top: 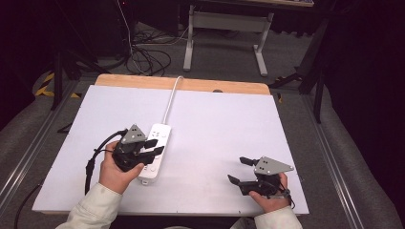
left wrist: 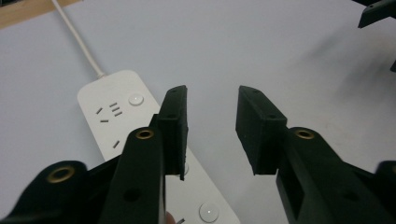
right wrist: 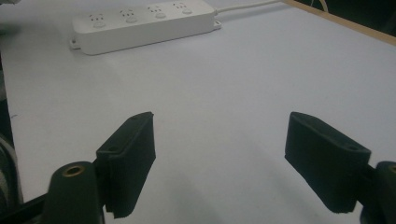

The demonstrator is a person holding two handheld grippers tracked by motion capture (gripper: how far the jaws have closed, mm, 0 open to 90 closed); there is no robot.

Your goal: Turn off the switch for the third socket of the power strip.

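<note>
Left gripper [top: 154,147] sat right over the power strip [top: 156,151], jaws partly apart, nothing clamped.
Strip lay left of table [top: 219,124] centre, long axis running near-to-far, cord [top: 170,98] leaving the far end. In the left gripper view one jaw overlapped the strip [left wrist: 112,116], the other hung over bare table. Right gripper [top: 242,170] stood wide, empty, well apart, so left was nearer.

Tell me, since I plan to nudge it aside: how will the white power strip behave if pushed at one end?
The power strip looks rigid and lies flat, so it should slide, not tip or roll. Its smooth casing on the smooth table probably slips easily. The cord at its far end may make it pivot.
</note>
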